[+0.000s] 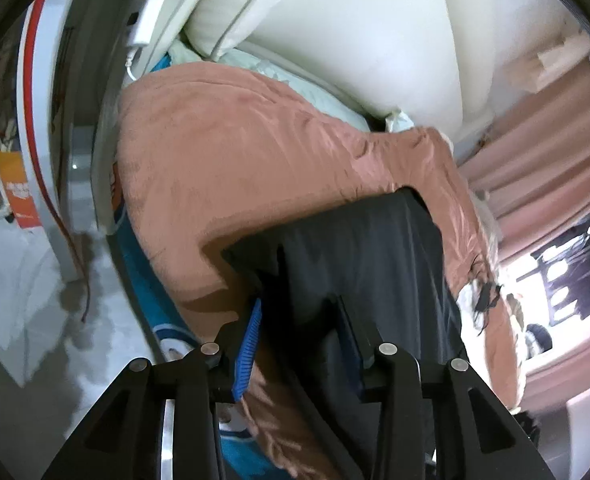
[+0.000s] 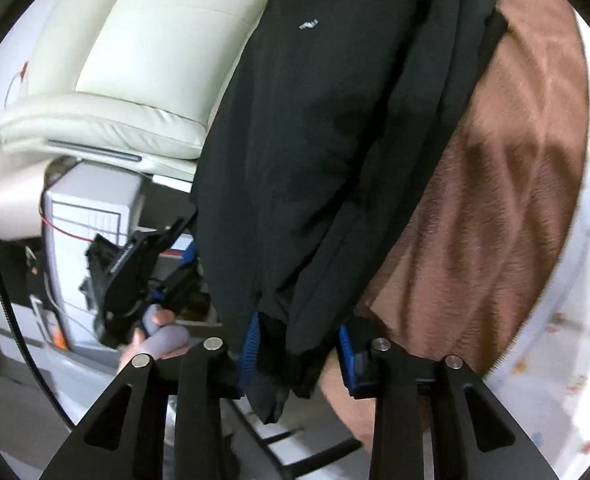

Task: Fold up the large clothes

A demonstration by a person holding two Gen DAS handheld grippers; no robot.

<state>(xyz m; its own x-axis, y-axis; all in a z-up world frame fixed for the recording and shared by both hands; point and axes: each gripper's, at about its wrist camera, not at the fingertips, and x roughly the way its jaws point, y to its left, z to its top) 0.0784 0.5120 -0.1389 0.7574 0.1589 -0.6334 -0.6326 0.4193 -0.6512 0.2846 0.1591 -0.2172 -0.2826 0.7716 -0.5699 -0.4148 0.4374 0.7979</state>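
Left wrist view: the left gripper (image 1: 299, 332) has its fingers partly closed on a bunched edge of the black garment (image 1: 359, 248); the cloth fills the gap between the blue pads, so I read it as gripped.
Right wrist view: the right gripper (image 2: 295, 354) has its fingers partly closed on another gathered edge of the black garment (image 2: 319, 152), and folds of cloth hang below the pads.
Garment place: it lies over the brown blanket (image 1: 235, 160), stretching from both grippers away toward the cream cushion (image 1: 335, 40).
Long axis: seen from the right gripper, the garment runs straight ahead from the fingers, with a small pale logo (image 2: 308, 24) near its far end.
Landmark: the brown blanket (image 2: 495, 200) spreads to the right of the garment in the right view and around it on all but the near side in the left view.
Other hand: the left gripper (image 2: 175, 248) shows at the left of the right wrist view, held in a person's hand (image 2: 155, 336), beside the garment's left edge.
Nearer hand: both hold the near edge, so neither is clearly closer; the far end is free.
Step judged: the near edge is pinched at two points, ready to be lifted and carried over toward the far end.
Risk judged: the bunched grips may let a layer slip.
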